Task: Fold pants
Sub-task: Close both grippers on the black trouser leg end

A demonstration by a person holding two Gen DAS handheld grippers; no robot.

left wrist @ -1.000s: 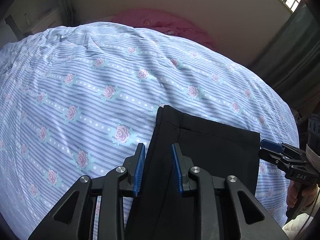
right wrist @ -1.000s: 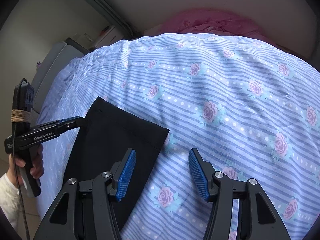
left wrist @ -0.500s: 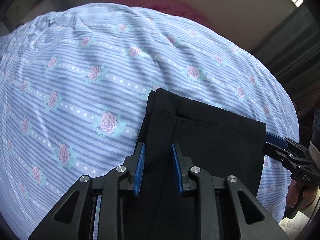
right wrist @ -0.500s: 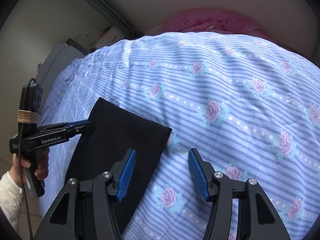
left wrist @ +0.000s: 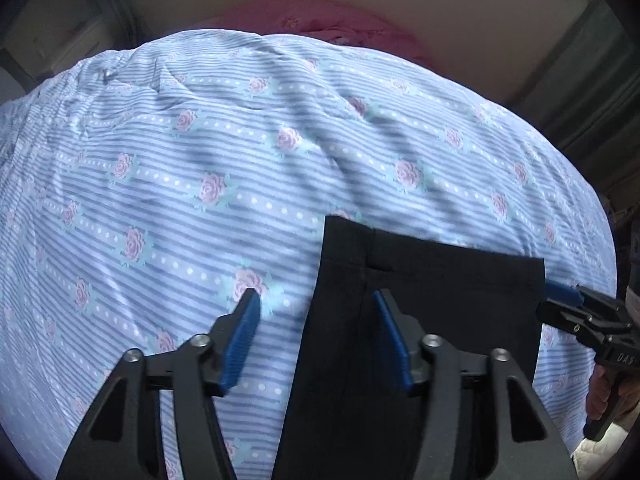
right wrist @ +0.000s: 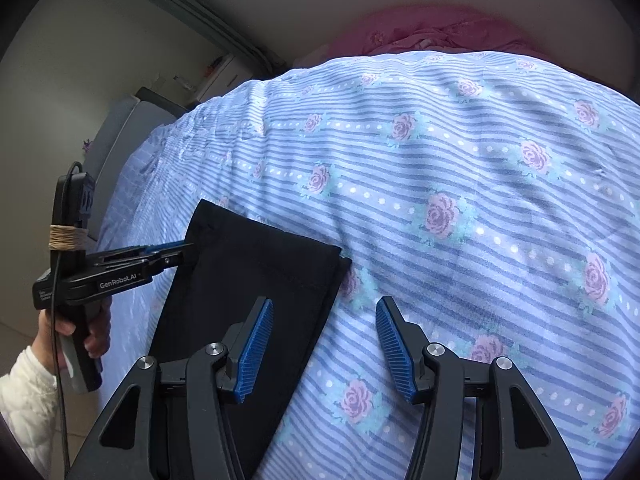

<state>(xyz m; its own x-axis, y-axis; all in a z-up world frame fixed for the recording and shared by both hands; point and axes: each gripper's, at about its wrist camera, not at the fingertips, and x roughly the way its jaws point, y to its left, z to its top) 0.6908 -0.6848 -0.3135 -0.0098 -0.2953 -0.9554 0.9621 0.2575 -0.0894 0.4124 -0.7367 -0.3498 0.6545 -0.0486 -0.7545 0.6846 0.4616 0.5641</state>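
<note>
Pants (left wrist: 432,320), black and folded into a long flat band, were laid on a bedspread (left wrist: 200,184) striped in blue and printed with pink roses. The hem end was seen squared off, with a seam running down its length. The left gripper (left wrist: 316,340) was held with its blue pads spread apart, one on each side of the pants' left edge, nothing being pinched. The right gripper (right wrist: 324,344) was likewise held wide open, spanning the pants' right edge, one pad over the black cloth and the other over the bedspread. A pink blanket (right wrist: 436,32) was bunched at the far end of the bed. No container was visible.
</note>
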